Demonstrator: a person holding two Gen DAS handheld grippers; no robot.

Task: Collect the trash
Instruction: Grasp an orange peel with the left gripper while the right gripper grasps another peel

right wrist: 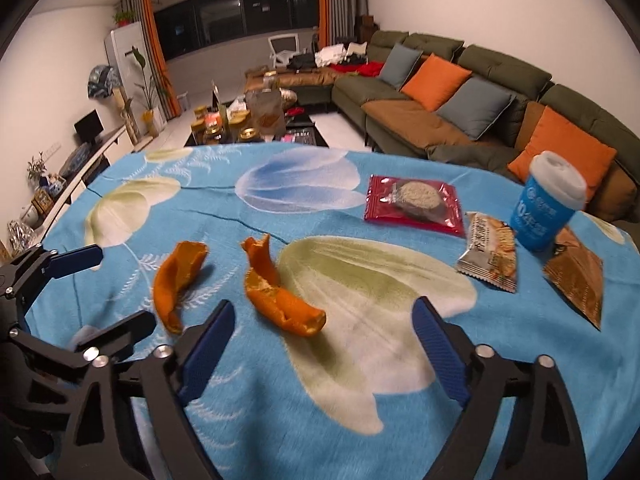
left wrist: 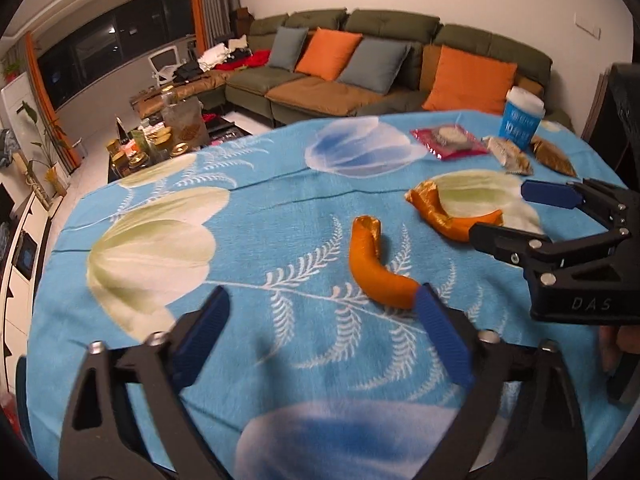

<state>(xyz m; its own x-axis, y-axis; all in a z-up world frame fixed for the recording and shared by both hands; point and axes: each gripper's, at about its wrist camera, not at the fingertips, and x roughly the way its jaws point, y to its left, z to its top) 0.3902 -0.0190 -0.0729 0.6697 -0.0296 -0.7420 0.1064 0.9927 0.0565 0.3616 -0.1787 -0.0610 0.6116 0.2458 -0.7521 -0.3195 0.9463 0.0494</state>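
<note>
Between open right claw [right wrist: 322, 338] tips: orange peel [right wrist: 282, 300], probably untouched.

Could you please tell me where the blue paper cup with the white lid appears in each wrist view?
Left wrist: blue paper cup at upper right, near the table's far edge.
Right wrist: blue paper cup at right of centre.
Shared landmark: the red cookie packet lies left of the cup.

The right gripper [left wrist: 500, 216] body reads "DAS" at four o'clock; the blue cup [right wrist: 548, 204] at three o'clock shows "10".
</note>
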